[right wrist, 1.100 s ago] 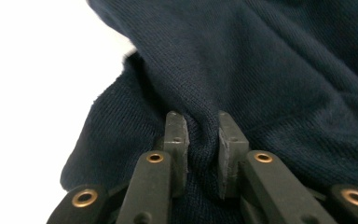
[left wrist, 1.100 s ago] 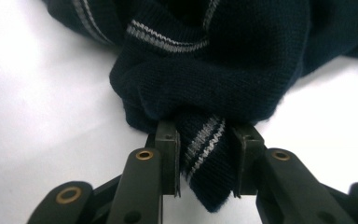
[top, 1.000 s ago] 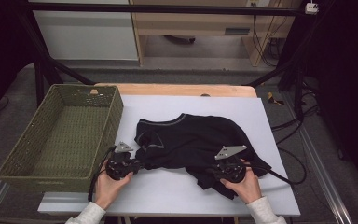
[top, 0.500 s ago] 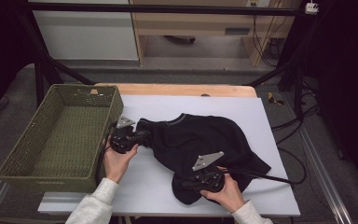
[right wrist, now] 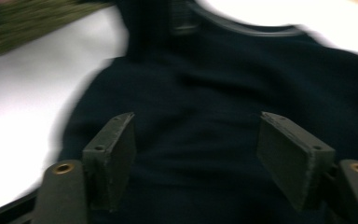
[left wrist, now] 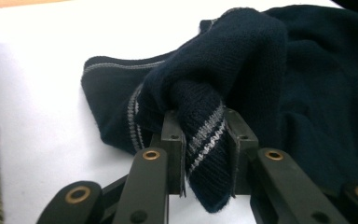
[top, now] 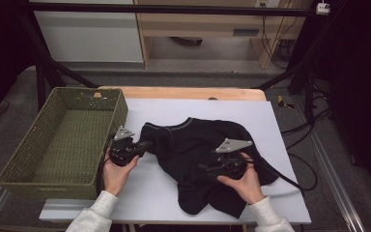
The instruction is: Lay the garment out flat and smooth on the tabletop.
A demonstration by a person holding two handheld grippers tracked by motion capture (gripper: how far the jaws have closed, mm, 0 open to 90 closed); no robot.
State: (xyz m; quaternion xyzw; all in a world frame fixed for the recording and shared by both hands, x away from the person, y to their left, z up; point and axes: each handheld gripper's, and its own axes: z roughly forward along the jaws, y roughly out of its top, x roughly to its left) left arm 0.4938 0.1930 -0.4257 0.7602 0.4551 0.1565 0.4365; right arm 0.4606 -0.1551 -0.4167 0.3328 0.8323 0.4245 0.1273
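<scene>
Sweater count: one dark navy sweater (top: 200, 157) is lying crumpled on the white table (top: 280, 145), right of the basket.
Basket count: one green woven basket (top: 63, 140) is sitting at the table's left edge.
Gripper count: two, one in each hand.
Left gripper (left wrist: 205, 154): its jaws are pinching a striped cuff of the sweater, the knit bunching between the pads and hanging below them.
Right gripper (right wrist: 205, 154): its jaws are standing spread apart, having just been opening; nothing is pressing between the pads, with dark cloth lying beyond them.
Left hand (top: 116, 171): it is reaching in from the bottom, holding its gripper just beside the basket's right wall, pointing right toward the sweater's edge.
Right hand (top: 244, 181): it is resting over the sweater's right half, with its gripper pointing left across the cloth.
Cable: it is trailing off to the right.
</scene>
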